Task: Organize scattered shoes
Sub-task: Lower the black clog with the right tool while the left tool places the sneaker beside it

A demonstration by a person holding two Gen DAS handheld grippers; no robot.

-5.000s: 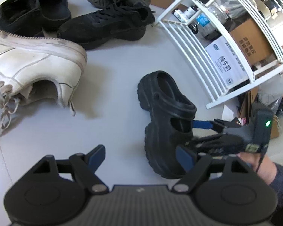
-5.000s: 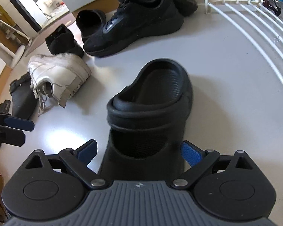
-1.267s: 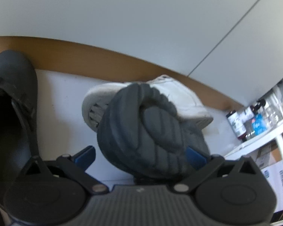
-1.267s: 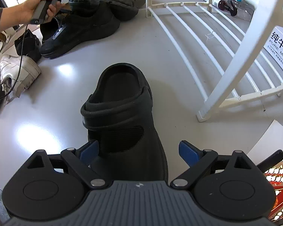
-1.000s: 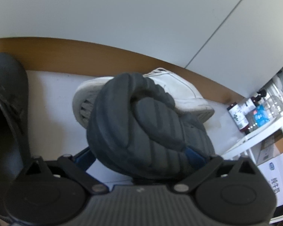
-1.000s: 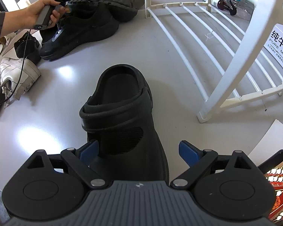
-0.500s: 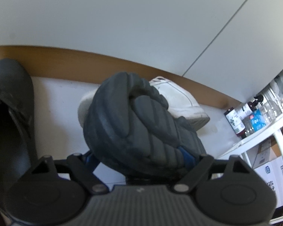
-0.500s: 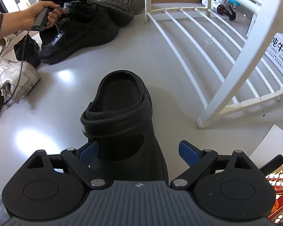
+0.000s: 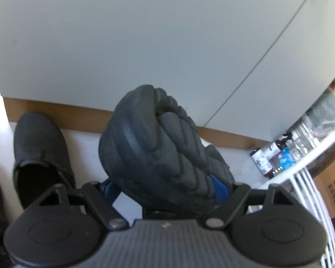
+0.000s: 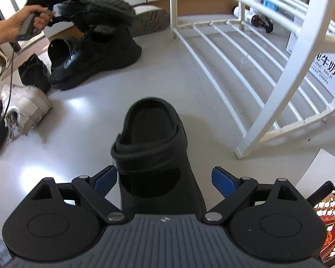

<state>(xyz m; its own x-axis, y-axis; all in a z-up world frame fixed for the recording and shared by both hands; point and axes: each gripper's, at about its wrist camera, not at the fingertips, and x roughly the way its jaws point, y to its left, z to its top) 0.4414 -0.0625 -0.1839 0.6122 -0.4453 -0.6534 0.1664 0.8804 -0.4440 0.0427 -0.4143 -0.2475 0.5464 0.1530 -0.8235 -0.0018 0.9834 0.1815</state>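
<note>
Your left gripper [image 9: 165,186] now clamps the black sneaker [image 9: 160,156] sole-up, lifted clear of the floor — five seconds ago its jaws were apart over bare floor beside the clog. The white sneaker that showed behind the sole is now hidden. Ahead of your right gripper [image 10: 165,179], the black clog [image 10: 154,147] sits nearer the white rack [image 10: 245,51] — jaws open around it.

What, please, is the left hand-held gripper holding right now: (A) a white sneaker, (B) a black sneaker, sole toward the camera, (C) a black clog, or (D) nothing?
B: the left hand-held gripper is clamped on a black sneaker, its ridged sole facing the camera and lifted clear of the floor.
</note>
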